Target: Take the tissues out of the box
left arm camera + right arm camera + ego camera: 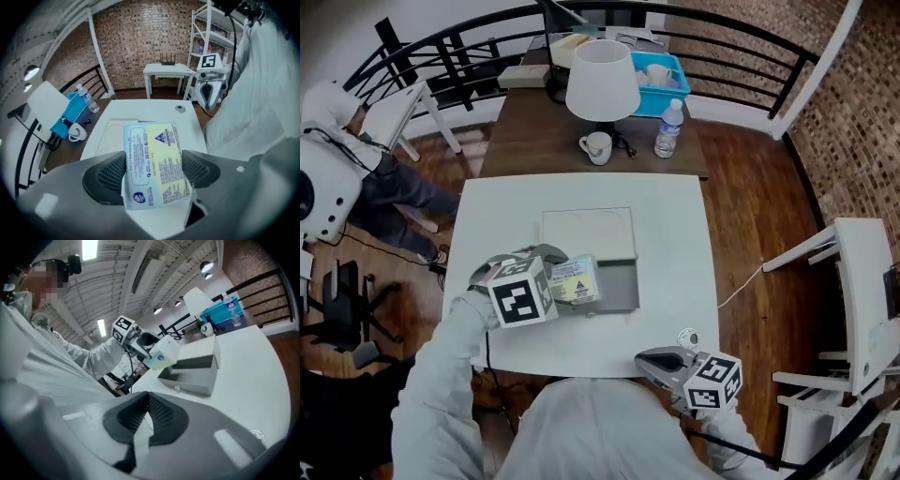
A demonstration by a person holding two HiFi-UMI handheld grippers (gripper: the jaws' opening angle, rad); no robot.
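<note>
A tissue pack (578,280) with a blue and yellow label hangs in the air just above the left end of the open grey box (622,282). My left gripper (563,274) is shut on it. In the left gripper view both pads press the sides of the pack (157,164) inside the left gripper (154,172). The right gripper view shows the pack (161,355) lifted clear of the box (194,373). The box's white lid (588,233) lies flat behind it. My right gripper (662,359) hovers at the table's near edge, its jaws shut with nothing in them (147,414).
The white table (684,244) carries a small round object (688,337) near its front right. Behind it a brown table holds a lamp (602,80), a mug (597,147), a water bottle (668,129) and a blue bin (666,84). A person (333,164) sits at the left.
</note>
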